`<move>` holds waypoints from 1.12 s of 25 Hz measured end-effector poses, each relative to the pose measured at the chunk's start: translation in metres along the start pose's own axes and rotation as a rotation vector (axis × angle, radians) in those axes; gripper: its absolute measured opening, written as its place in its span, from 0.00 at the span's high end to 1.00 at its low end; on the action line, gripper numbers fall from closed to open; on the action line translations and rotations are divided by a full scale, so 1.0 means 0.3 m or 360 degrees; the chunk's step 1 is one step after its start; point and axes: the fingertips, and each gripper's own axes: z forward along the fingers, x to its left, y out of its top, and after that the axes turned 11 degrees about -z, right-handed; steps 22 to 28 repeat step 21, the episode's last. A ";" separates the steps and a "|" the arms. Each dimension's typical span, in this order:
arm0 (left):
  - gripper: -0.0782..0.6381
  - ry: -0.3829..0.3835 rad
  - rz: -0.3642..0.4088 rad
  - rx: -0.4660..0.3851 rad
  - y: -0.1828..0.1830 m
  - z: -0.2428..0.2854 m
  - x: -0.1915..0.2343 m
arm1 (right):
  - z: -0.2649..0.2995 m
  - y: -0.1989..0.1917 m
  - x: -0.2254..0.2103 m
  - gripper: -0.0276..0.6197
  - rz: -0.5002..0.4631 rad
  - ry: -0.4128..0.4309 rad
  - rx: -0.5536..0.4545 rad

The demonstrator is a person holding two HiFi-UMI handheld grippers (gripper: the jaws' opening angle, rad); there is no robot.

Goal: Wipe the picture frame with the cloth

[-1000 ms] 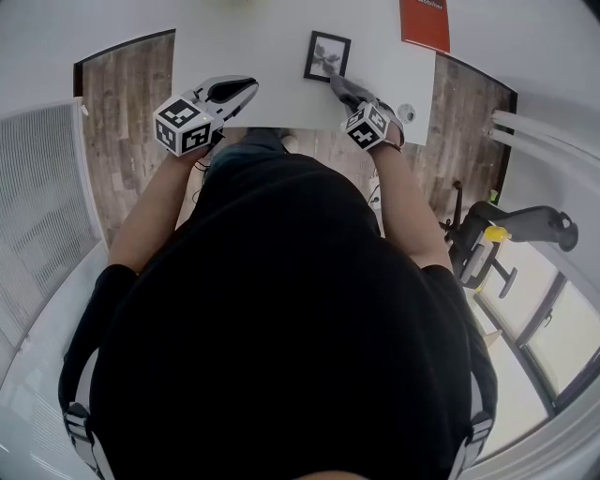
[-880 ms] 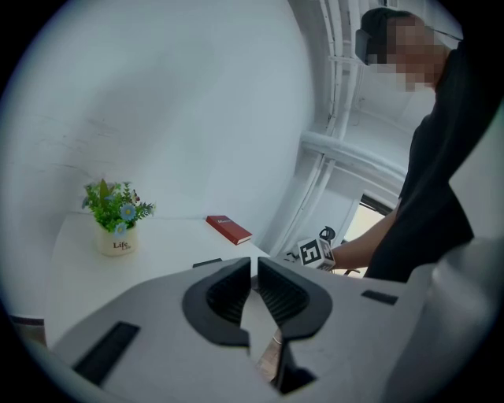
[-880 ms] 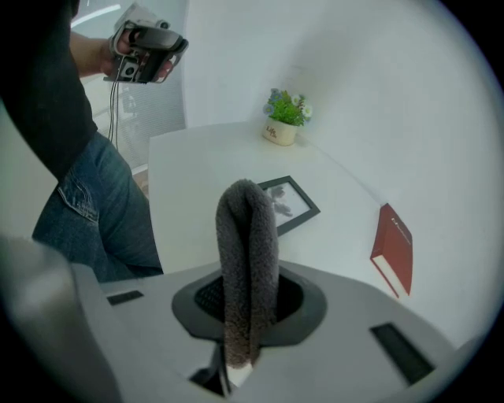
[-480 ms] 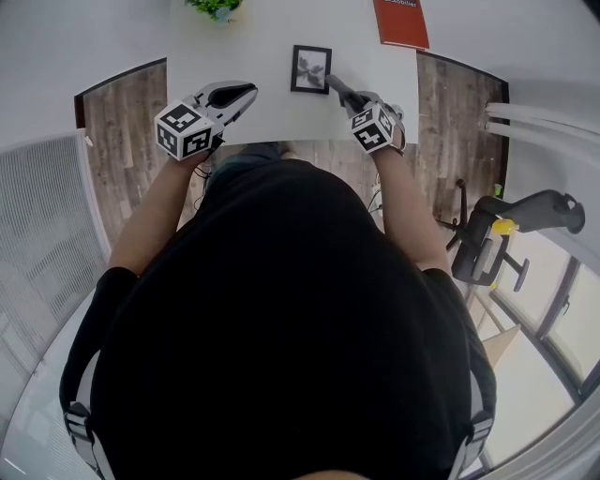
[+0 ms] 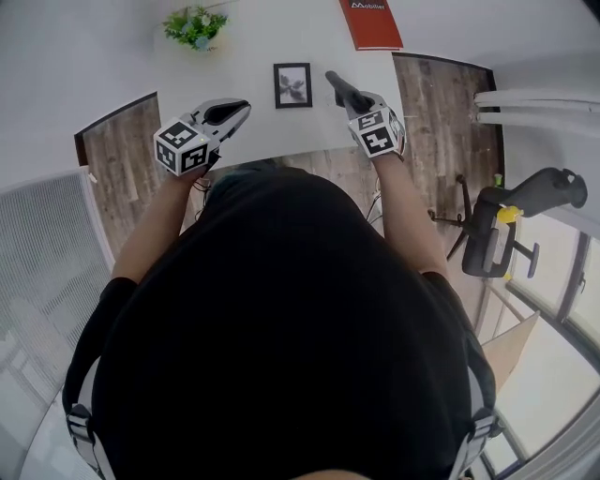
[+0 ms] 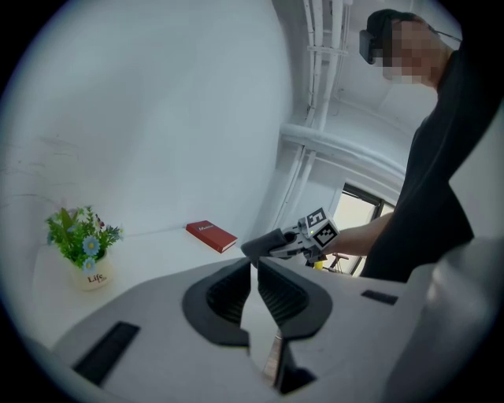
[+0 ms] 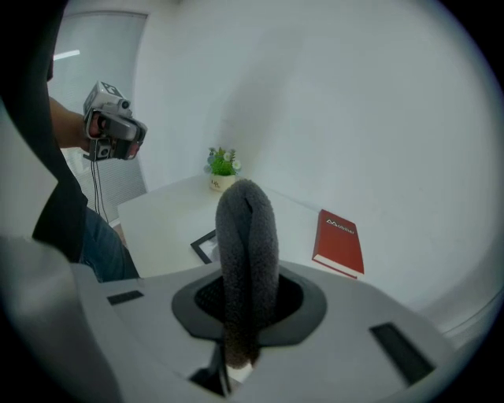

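Note:
The black picture frame (image 5: 292, 84) lies flat on the white table (image 5: 253, 56); its corner shows in the right gripper view (image 7: 206, 245). My right gripper (image 5: 345, 94) is held just right of the frame and is shut on a folded grey cloth (image 7: 246, 252), which sticks up past its jaws. The cloth (image 6: 268, 245) hangs above the table, apart from the frame. My left gripper (image 5: 232, 112) hovers over the table's near edge, left of the frame, with its jaws together and nothing between them (image 6: 253, 268).
A small potted plant (image 5: 195, 26) stands at the table's far left and a red book (image 5: 370, 21) lies at the far right. Wooden floor (image 5: 122, 150) shows on both sides. An office chair (image 5: 525, 211) stands to the right.
The right gripper has lifted the cloth off the frame's near right corner and now holds it to the frame's right. The head view has pulled back, showing the plant.

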 end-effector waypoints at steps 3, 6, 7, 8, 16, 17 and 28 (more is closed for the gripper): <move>0.84 -0.0021 0.0013 0.0012 0.005 0.014 -0.003 | -0.045 0.006 -0.028 0.89 0.0067 -0.0055 -0.0045; 0.84 -0.0040 0.0025 0.0020 0.024 0.028 -0.011 | -0.091 0.002 -0.063 0.89 0.0137 -0.0114 -0.0083; 0.84 -0.0047 0.0028 0.0020 0.033 0.034 -0.015 | -0.106 -0.005 -0.076 0.89 0.0161 -0.0135 -0.0091; 0.84 -0.0054 0.0033 0.0020 0.040 0.041 -0.019 | -0.120 -0.013 -0.087 0.89 0.0186 -0.0155 -0.0101; 0.84 -0.0085 0.0053 0.0040 0.060 0.061 -0.031 | -0.192 -0.085 -0.118 0.89 0.0398 -0.0238 -0.0139; 0.84 -0.0085 0.0052 0.0040 0.059 0.059 -0.032 | -0.201 -0.087 -0.117 0.89 0.0416 -0.0245 -0.0148; 0.84 -0.0085 0.0047 0.0042 0.051 0.053 -0.041 | -0.232 -0.093 -0.110 0.89 0.0468 -0.0259 -0.0178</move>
